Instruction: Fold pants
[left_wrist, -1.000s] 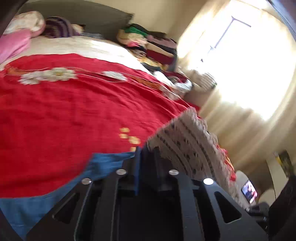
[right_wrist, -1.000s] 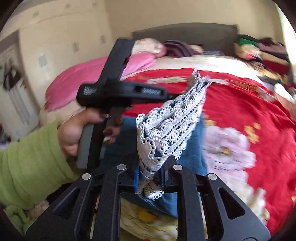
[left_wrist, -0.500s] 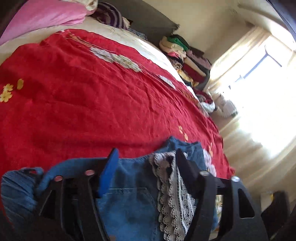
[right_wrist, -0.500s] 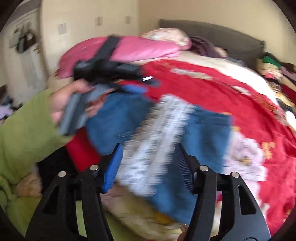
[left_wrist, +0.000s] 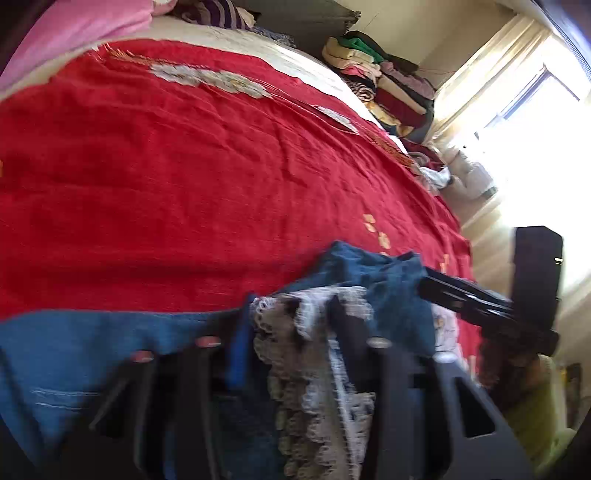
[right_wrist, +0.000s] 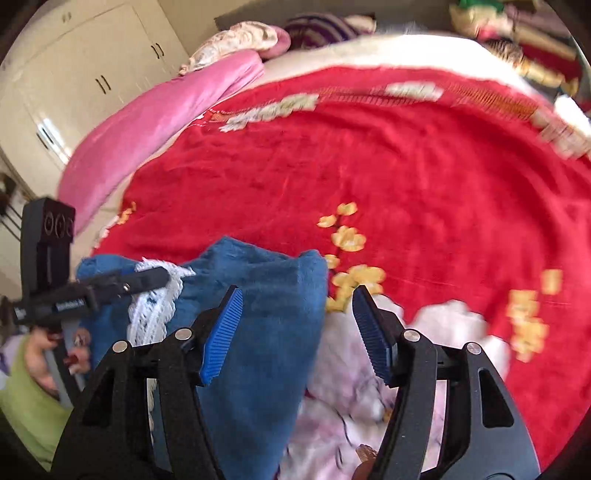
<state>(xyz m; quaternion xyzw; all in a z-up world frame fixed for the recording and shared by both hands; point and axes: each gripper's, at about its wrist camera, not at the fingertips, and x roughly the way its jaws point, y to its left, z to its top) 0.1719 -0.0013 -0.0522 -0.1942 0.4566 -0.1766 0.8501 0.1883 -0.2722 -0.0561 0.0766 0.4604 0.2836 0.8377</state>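
The blue denim pants (right_wrist: 266, 314) with a white lace trim (right_wrist: 155, 306) lie bunched at the near edge of the red bedspread (right_wrist: 406, 177). In the left wrist view the pants (left_wrist: 92, 347) spread left and the lace trim (left_wrist: 314, 373) runs between the fingers of my left gripper (left_wrist: 288, 332), which is partly closed around it; the view is blurred. My right gripper (right_wrist: 295, 332) is open and empty, hovering over the right edge of the pants. The left gripper also shows in the right wrist view (right_wrist: 147, 277), at the lace.
A pink pillow (right_wrist: 155, 122) lies at the bed's left side. Stacked folded clothes (left_wrist: 384, 81) sit at the far corner by a bright window (left_wrist: 535, 122). White wardrobe doors (right_wrist: 92, 74) stand to the left. The right gripper body (left_wrist: 480, 299) reaches in beside the pants.
Both grippers held the lace edge lifted one second ago. My right gripper has let go and opened; the pants dropped onto the bed. My left gripper opened, then narrowed around the lace.
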